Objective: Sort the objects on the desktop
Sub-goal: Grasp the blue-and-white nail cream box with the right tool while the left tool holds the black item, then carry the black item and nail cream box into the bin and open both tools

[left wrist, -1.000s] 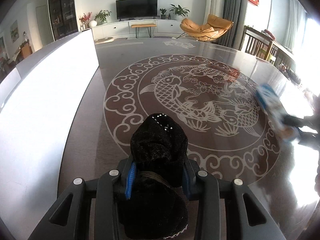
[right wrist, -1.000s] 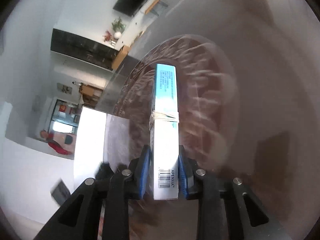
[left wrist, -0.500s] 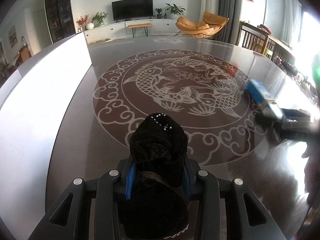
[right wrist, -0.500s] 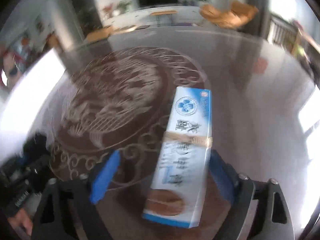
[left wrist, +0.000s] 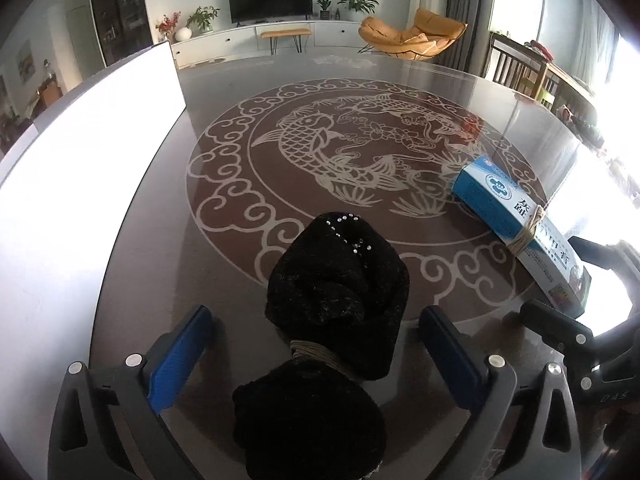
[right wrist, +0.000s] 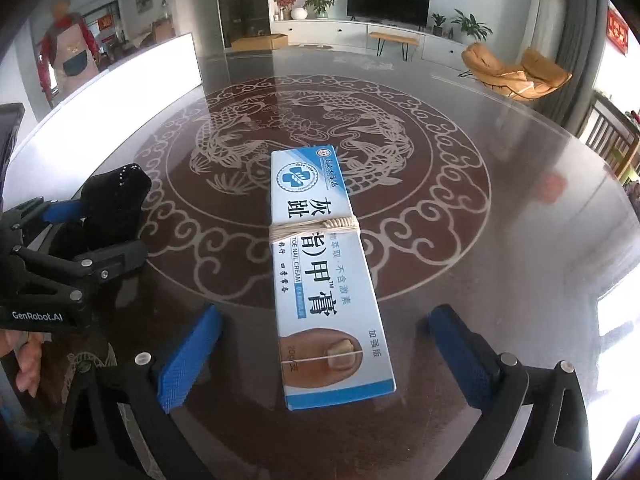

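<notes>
A black fuzzy cloth bundle [left wrist: 336, 300], tied with tan string, lies on the dark round table between the wide-open jaws of my left gripper [left wrist: 316, 344]. It also shows in the right wrist view [right wrist: 116, 204]. A blue and white toe nail cream box [right wrist: 320, 264], banded with string, lies flat on the table between the open jaws of my right gripper [right wrist: 324, 356]. Neither gripper touches its object. The box also shows at the right of the left wrist view [left wrist: 516, 224].
The table top [left wrist: 240, 120] has a pale koi and cloud pattern. A bright white panel [left wrist: 92, 152] runs along its left side. A person in an apron [right wrist: 68, 52] stands far back left. Chairs and a TV cabinet lie beyond the table.
Both grippers have opened. The left let go of the black bundle and the right let go of the cream box; both objects now rest on the table.
</notes>
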The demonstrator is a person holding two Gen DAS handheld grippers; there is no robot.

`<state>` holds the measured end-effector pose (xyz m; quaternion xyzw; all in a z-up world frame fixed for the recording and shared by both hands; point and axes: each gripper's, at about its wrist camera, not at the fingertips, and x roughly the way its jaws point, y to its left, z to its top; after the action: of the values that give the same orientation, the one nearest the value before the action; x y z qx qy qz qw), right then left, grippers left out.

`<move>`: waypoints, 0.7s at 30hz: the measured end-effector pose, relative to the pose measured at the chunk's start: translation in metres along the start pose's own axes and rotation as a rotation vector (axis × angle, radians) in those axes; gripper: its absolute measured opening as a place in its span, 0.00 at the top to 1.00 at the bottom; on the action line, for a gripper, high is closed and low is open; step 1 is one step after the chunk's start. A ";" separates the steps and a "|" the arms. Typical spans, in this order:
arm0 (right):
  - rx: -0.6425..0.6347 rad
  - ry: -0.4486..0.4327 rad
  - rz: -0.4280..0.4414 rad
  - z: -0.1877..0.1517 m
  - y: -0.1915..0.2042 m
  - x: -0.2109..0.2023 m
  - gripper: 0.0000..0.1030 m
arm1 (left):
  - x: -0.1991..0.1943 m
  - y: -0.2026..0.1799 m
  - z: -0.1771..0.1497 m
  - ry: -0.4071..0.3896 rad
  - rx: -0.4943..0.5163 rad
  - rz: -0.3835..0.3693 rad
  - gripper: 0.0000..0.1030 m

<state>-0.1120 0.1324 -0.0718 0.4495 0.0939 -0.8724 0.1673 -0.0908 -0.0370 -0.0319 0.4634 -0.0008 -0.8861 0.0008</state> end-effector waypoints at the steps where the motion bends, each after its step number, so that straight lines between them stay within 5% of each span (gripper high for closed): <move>1: -0.001 0.000 0.001 -0.010 0.002 -0.002 0.00 | 0.000 0.000 0.000 0.000 0.000 0.000 0.00; 21: 0.001 -0.002 0.005 -0.016 -0.002 -0.006 0.00 | 0.001 0.000 0.000 0.007 -0.001 0.003 0.00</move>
<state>-0.0973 0.1411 -0.0758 0.4488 0.0921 -0.8726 0.1692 -0.0918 -0.0368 -0.0328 0.4667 -0.0009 -0.8844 0.0023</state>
